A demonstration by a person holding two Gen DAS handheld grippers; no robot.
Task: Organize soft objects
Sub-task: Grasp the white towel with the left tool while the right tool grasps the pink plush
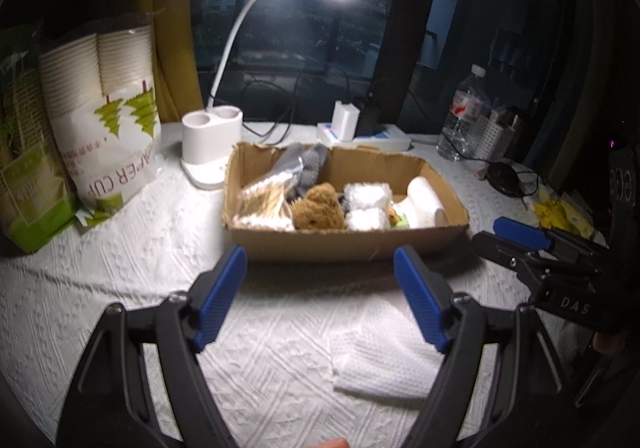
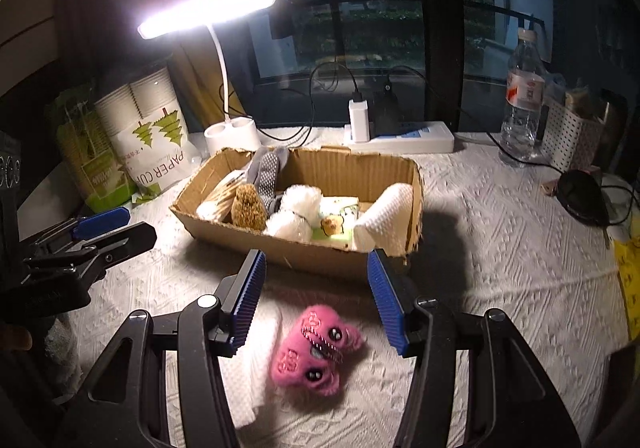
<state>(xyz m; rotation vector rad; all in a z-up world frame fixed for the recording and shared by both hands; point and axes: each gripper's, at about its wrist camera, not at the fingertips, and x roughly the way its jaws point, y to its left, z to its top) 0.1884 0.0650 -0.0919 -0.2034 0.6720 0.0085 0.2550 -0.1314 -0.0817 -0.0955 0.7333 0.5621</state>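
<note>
Left gripper (image 1: 320, 296): jaws spread wide, nothing held or touched. Hovering over the white textured tablecloth (image 1: 120, 288), pointed at the near wall of the cardboard box (image 1: 344, 244). A folded white paper towel (image 1: 384, 356) is seen flat on the cloth just inside the right finger.

Right gripper (image 2: 316, 296): jaws likewise wide apart, nothing gripped. A pink plush toy (image 2: 316, 352) is seen on the cloth below and between the fingers; contact cannot be made out. The paper towel (image 2: 256, 364) lies just beside the toy's left.

Box contents: brown plush (image 1: 318, 207), white fluffy pieces (image 1: 366, 203), grey sock (image 1: 310, 167), paper roll (image 1: 426, 201) against the right wall. Torn rim, low walls.

Bare cloth is left between box front and both grippers. Paper cup pack (image 1: 108, 127) and lamp base (image 1: 212, 143) stand left of and behind the box; water bottle (image 2: 524, 99) far right.
</note>
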